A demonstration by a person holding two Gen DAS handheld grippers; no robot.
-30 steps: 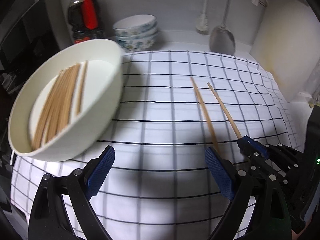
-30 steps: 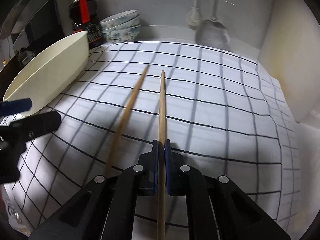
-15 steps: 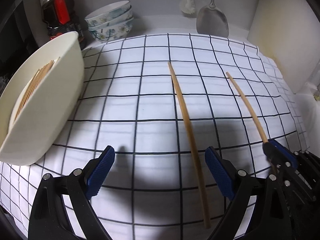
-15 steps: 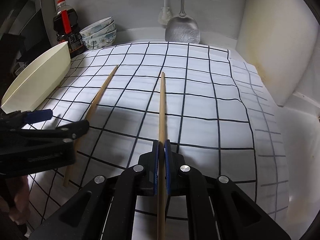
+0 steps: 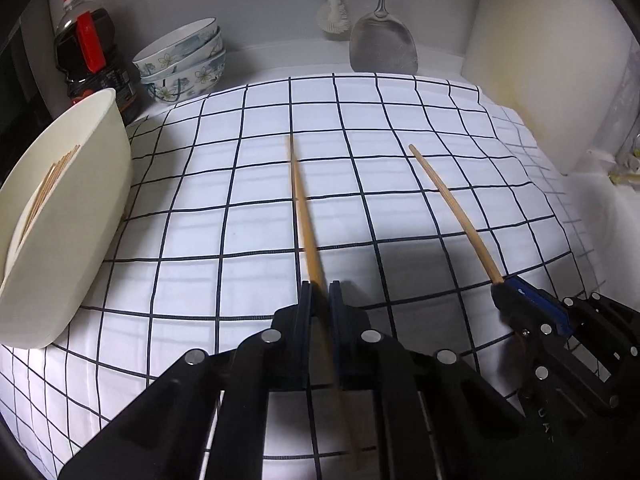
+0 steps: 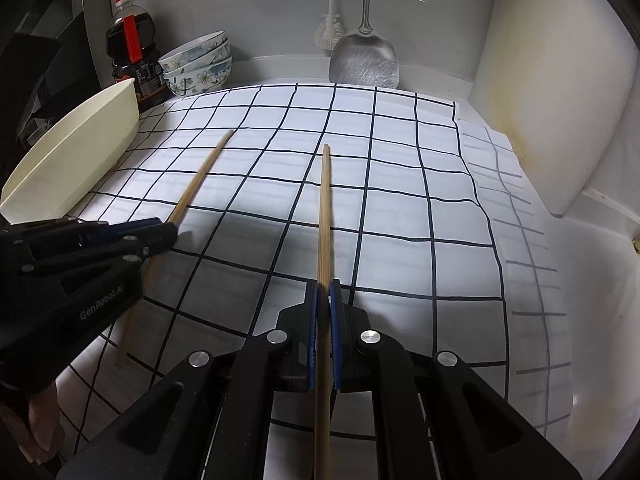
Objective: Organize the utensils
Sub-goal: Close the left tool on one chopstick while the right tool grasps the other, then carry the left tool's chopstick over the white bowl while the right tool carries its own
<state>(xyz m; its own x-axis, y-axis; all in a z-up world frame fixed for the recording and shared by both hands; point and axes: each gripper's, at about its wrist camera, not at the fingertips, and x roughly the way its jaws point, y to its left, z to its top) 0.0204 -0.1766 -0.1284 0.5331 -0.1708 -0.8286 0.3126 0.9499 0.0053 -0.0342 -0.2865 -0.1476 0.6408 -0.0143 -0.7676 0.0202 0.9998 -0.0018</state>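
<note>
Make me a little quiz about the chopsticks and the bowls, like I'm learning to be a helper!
1. True or false: each gripper's fingers are shut on one chopstick.
2. Where are the other chopsticks? A) in the cream tub B) in the flowered bowls C) hanging on the wall
3. Fill in: the metal spatula hangs beside a white ____.

Key
1. True: the left gripper pinches the left chopstick, and the right gripper pinches the right chopstick.
2. A: they lie in the cream tub, not in the flowered bowls.
3. Brush: the metal spatula hangs next to the white brush.
</note>
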